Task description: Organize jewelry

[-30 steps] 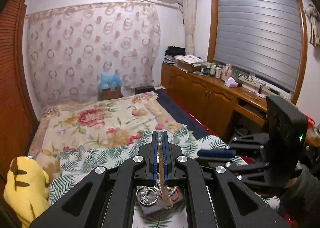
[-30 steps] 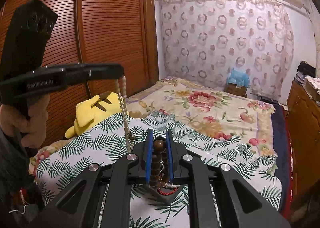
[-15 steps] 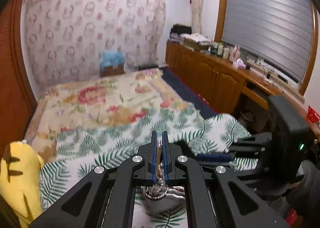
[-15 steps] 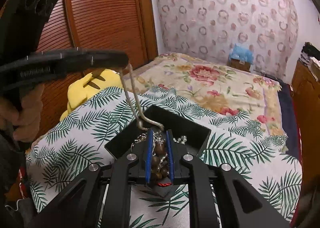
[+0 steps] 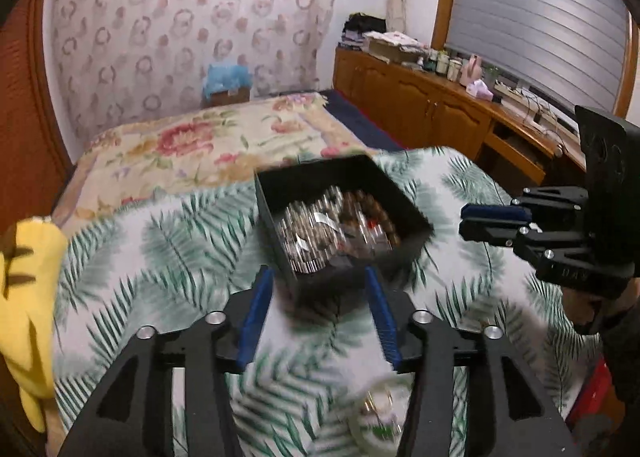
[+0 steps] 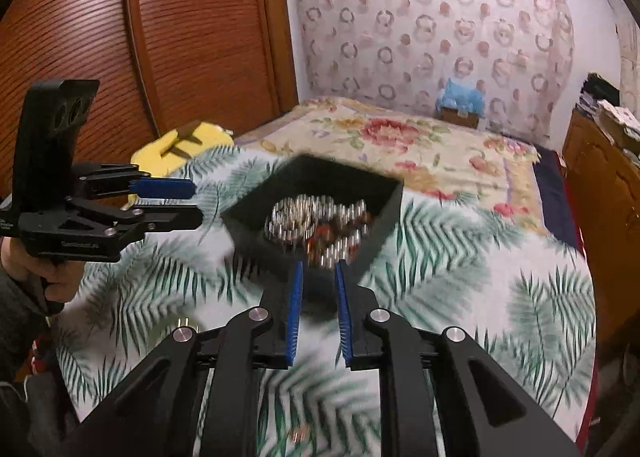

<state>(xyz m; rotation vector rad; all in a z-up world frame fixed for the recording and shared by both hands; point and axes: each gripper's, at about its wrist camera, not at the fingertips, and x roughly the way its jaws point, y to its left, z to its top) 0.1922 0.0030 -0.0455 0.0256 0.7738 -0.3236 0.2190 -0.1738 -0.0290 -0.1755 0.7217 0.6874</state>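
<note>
Even indoor light is cast over both views. Strong motion blur is seen on the black box and leaf-print cloth; frames are darkened and bent toward every corner.

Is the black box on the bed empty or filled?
Filled. The black box holds a heap of silver and brown beads; both grippers are open and hold nothing.

Faint raised lettering is seen on the side of the right gripper, roughly "DAY", though blurred. A small pale inscription is carried on the body of the left gripper, too smeared to be read.
</note>
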